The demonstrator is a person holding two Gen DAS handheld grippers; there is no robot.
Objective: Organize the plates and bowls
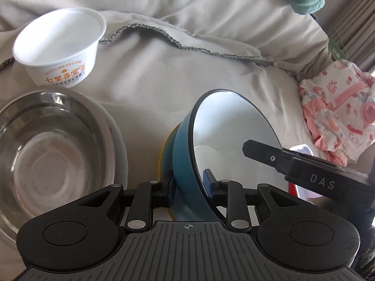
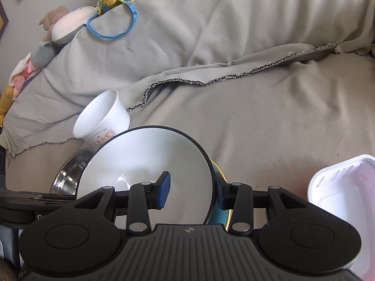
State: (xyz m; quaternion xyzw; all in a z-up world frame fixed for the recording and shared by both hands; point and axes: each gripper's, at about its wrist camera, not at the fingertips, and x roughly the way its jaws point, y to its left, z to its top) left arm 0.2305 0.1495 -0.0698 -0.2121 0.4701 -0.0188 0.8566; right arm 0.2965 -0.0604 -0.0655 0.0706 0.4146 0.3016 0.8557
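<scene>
Left gripper [image 1: 188, 185] clamped on blue bowl [image 1: 185, 140] wall, one pad inside, one outside. Right gripper [image 2: 191, 190] grips same bowl's opposite rim. Bowl tilted, over yellow plate [image 1: 164, 154] on grey cloth [image 1: 164, 75]. Steel bowl [image 1: 46, 149] left; white cup [image 1: 61, 46] beyond.

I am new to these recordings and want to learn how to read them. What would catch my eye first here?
First, the blue bowl with its white inside, tilted in the middle and gripped at its rim by both the left gripper and the right gripper. To its left lies a steel bowl, with a white printed plastic cup behind it, all on a grey cloth.
</scene>
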